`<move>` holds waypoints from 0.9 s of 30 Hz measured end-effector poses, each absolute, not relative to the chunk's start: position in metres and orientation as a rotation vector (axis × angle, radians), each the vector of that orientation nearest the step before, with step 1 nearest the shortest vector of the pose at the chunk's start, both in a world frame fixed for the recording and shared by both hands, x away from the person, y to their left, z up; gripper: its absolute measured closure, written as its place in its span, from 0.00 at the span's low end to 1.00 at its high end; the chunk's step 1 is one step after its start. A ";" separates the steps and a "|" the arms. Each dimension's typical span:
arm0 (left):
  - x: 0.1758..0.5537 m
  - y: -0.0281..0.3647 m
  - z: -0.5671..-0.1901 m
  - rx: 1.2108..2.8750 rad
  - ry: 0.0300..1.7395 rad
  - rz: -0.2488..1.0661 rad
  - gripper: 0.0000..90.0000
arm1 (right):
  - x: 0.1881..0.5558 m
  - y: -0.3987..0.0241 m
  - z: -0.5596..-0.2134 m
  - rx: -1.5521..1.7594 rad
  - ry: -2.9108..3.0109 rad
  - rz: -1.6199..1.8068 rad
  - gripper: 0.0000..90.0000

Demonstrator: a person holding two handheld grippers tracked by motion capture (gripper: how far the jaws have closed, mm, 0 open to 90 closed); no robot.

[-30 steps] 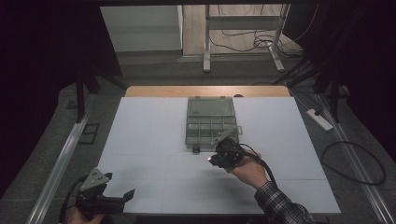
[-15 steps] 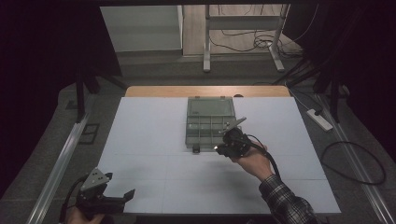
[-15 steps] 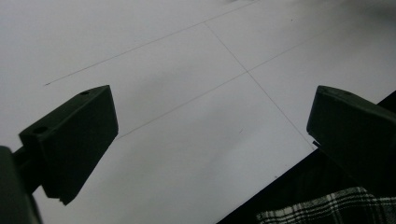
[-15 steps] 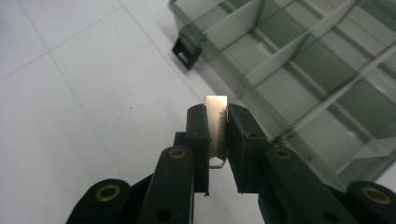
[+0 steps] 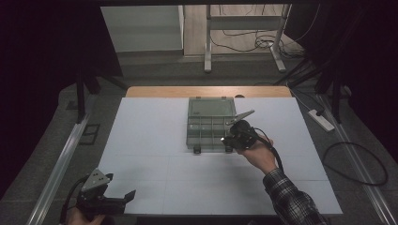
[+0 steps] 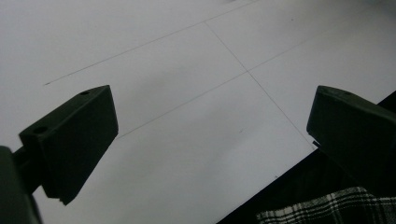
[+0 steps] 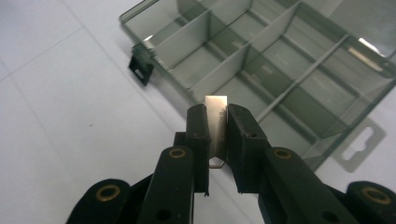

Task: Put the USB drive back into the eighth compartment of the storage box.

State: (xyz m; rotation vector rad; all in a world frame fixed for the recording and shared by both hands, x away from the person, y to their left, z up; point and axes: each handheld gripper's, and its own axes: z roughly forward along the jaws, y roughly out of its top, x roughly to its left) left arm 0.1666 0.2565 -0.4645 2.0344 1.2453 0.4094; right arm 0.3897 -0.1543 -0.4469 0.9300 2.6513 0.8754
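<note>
Left gripper (image 5: 123, 198) sat at table's (image 5: 141, 140) near-left corner, jaws wide apart w/ nothing between. Mid-table, clear compartment box (image 5: 210, 124) lay open. Right gripper (image 7: 217, 122) was clamped on small metal blade (image 7: 216, 108), above box's front-right edge.

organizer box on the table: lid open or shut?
Open. The translucent grey plastic compartment box shows bare dividers and empty compartments, its lid folded back flat. The right tongs hold a small flat metal piece above it.

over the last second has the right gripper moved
Yes. In the high view the right gripper has gone up the picture and a little right, from below the box's near right corner to over its right edge. It is shut on a metal strip.
</note>
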 end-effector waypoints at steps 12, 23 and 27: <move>0.167 0.256 -0.465 2.039 1.247 0.411 0.02 | 0.408 -0.163 -0.452 0.986 2.599 0.843 0.87; 0.166 0.256 -0.465 2.035 1.246 0.414 0.02 | 0.418 -0.168 -0.460 1.018 2.573 0.801 0.87; 0.166 0.256 -0.464 2.036 1.245 0.413 0.02 | 0.420 -0.167 -0.464 1.013 2.576 0.773 0.87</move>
